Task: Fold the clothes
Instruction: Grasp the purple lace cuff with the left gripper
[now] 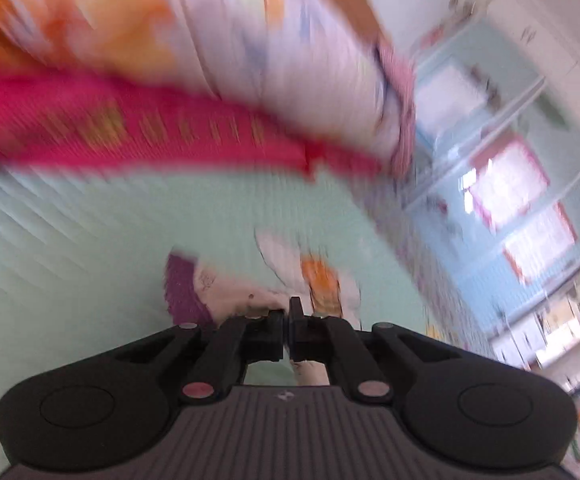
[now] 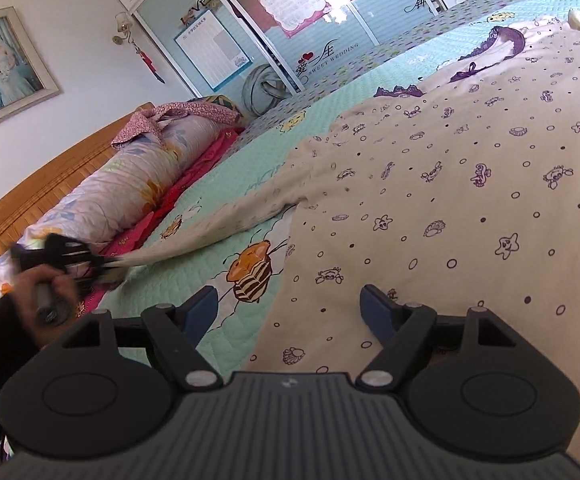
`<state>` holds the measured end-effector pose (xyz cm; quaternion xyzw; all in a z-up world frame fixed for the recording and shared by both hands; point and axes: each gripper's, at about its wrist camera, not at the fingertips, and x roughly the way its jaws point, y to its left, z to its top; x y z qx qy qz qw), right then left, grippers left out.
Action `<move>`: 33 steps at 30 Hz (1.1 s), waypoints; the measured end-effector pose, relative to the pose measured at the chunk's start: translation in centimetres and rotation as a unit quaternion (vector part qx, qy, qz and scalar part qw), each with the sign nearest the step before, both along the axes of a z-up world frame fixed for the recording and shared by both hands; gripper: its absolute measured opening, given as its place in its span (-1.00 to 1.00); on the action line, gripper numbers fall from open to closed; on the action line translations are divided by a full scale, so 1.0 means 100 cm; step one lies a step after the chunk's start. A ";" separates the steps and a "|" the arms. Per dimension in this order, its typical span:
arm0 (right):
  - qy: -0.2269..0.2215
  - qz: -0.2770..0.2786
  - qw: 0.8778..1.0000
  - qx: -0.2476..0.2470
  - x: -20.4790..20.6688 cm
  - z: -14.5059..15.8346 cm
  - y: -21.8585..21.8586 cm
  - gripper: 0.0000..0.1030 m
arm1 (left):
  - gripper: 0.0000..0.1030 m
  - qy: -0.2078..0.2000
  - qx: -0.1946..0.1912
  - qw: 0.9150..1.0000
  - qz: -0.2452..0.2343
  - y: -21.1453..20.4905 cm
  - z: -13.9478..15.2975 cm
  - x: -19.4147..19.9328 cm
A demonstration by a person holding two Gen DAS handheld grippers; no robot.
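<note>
A cream garment (image 2: 450,184) printed with small purple sea creatures lies spread over the mint quilt (image 2: 225,176) on the bed; its purple-trimmed neckline (image 2: 506,40) is at the far right. One corner is stretched out to the left into my left gripper (image 2: 113,266), held by a hand (image 2: 45,292). The left wrist view is motion-blurred; there my left gripper (image 1: 287,312) is shut on the cream cloth (image 1: 225,296). My right gripper (image 2: 287,304) hovers open over the garment's near edge, nothing between its fingers.
A floral rolled duvet (image 2: 129,184) and a pink cloth (image 2: 193,176) lie along the wooden headboard (image 2: 49,176). A patterned red-white cloth (image 2: 177,116) tops the roll. A sliding-door wardrobe (image 2: 249,40) stands beyond the bed.
</note>
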<state>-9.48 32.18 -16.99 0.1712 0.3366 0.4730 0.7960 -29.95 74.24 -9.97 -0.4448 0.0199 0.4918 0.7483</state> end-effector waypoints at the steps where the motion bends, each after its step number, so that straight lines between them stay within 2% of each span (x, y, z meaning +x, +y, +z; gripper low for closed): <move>1: 0.000 0.000 1.000 0.000 0.000 0.000 0.000 0.54 | -0.90 0.008 -0.004 1.000 0.010 -0.007 0.000 -0.010; 2: 0.001 0.000 1.000 0.001 0.001 0.000 0.000 0.54 | -0.83 0.019 -0.038 0.999 -0.001 -0.005 -0.011 -0.015; 3: 0.001 0.000 1.000 0.001 0.001 0.000 0.000 0.54 | -0.72 0.029 -0.087 0.996 -0.016 0.001 -0.028 -0.018; 4: 0.001 0.000 1.000 0.002 0.001 0.000 0.000 0.54 | -0.72 0.039 -0.137 0.989 -0.031 0.008 -0.045 -0.021; 5: 0.002 0.000 1.000 0.002 0.002 0.000 0.000 0.54 | -0.89 0.030 -0.159 0.986 -0.027 0.008 -0.057 -0.029; 7: 0.001 0.000 1.000 0.001 0.002 0.000 0.000 0.54 | -0.80 0.017 -0.151 0.988 -0.020 0.000 -0.057 -0.044; 8: 0.001 0.000 1.000 0.000 0.002 0.000 0.001 0.54 | -0.66 0.022 -0.152 0.988 -0.026 0.004 -0.056 -0.044; 9: 0.001 0.000 1.000 -0.001 0.002 0.000 0.001 0.54 | -0.40 0.028 -0.153 0.987 -0.031 0.008 -0.054 -0.043; 13: -0.001 0.002 1.000 -0.004 0.001 0.000 0.002 0.55 | -0.14 0.053 -0.157 0.985 -0.054 0.025 -0.049 -0.041; 15: -0.001 0.002 1.000 -0.004 0.001 0.000 0.002 0.56 | 0.30 0.065 -0.159 0.983 -0.066 0.034 -0.046 -0.039; 24: 0.000 0.002 1.000 -0.002 0.001 0.000 0.003 0.57 | 0.35 0.120 -0.167 0.972 -0.117 0.073 -0.034 -0.034; 25: 0.000 0.003 1.000 -0.001 0.001 0.000 0.003 0.57 | 0.34 0.114 -0.161 0.973 -0.121 0.076 -0.034 -0.033; 26: 0.000 0.003 1.000 0.000 0.001 -0.001 0.003 0.58 | -0.03 0.107 -0.153 0.974 -0.125 0.079 -0.035 -0.032; 27: 0.000 0.003 1.000 0.000 0.001 -0.001 0.003 0.59 | -0.92 0.110 -0.140 0.976 -0.126 0.077 -0.032 -0.032; 28: 0.000 0.004 1.000 0.001 0.001 -0.001 0.003 0.59 | -1.00 0.113 -0.126 0.977 -0.127 0.074 -0.029 -0.031; 30: 0.000 0.004 1.000 0.000 0.001 -0.001 0.003 0.60 | -1.00 0.110 -0.060 0.984 -0.128 0.057 -0.006 -0.033; 32: -0.001 0.004 1.000 0.000 0.001 0.000 0.004 0.60 | -1.00 0.106 0.040 0.985 -0.132 0.021 0.025 -0.046; 33: -0.001 0.004 1.000 -0.001 0.001 0.000 0.004 0.61 | -1.00 0.093 0.088 0.982 -0.139 0.001 0.039 -0.057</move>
